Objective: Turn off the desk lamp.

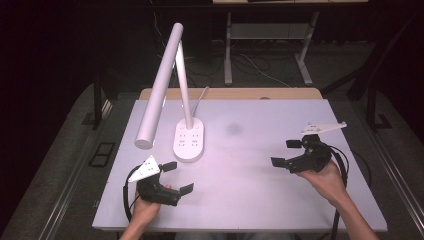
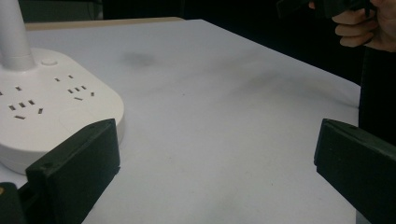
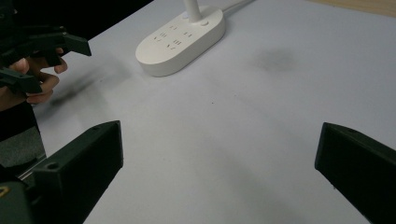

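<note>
White plastic is catching the light on the lamp (image 1: pixel 170 95), which is standing at the far left of the table (image 1: pixel 250 190); its oval base (image 1: pixel 189 140), dotted with socket slots, is sitting just ahead of the left gripper (image 1: pixel 181 177) and a little to the outside of that gripper's near jaw. Both of that gripper's black jaws are standing spread wide and gripping nothing, with bare tabletop lying between them, and in the left gripper view the base (image 2: pixel 46 112) is showing right behind the left-hand jaw, close to it but seemingly not touching, though the angle is making that hard to judge. Across the table the right gripper (image 1: pixel 285 153) is hovering in the person's right hand (image 1: pixel 325 177), well apart from the lamp, its jaws also splayed open around empty air. In the right gripper view the base (image 3: pixel 182 39) is lying far beyond the jaws, toward the upper left, with the thin upright stem (image 3: pixel 192 9) rising from it, and the other gripper (image 3: pixel 32 56) is showing at the left edge. A faint dark smudge (image 1: pixel 233 129) is marking the tabletop between the two grippers, farther out than either pair of jaws.
</note>
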The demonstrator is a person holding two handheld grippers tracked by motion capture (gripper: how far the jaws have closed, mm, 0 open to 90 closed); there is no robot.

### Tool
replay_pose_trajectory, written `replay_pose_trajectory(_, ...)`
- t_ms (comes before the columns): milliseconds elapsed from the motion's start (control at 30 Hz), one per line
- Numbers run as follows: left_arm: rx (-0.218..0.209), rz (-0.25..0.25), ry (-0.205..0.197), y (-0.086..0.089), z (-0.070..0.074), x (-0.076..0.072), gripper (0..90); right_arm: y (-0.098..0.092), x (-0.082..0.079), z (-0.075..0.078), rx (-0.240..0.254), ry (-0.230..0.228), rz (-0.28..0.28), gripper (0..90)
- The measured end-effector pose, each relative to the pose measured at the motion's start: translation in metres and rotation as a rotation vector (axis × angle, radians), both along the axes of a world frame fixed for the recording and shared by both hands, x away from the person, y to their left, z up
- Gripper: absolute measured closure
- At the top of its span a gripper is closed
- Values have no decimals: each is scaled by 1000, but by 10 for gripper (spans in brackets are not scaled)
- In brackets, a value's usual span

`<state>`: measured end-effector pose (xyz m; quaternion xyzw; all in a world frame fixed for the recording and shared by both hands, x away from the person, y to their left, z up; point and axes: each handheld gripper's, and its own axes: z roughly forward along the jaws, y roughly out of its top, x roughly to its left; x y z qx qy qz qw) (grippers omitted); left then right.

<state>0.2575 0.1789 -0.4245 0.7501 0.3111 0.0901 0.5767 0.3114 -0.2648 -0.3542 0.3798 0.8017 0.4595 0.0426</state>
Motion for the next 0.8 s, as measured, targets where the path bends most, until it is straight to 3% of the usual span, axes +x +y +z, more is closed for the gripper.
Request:
replay_pose_trajectory(400,0,-2,-1,0,0,0,0,32,20,14,-31,-21,49,9)
replay_pose_trajectory(800,7,-4,1,0,0,-1,0,60,42,13,-50,-6,78,10)
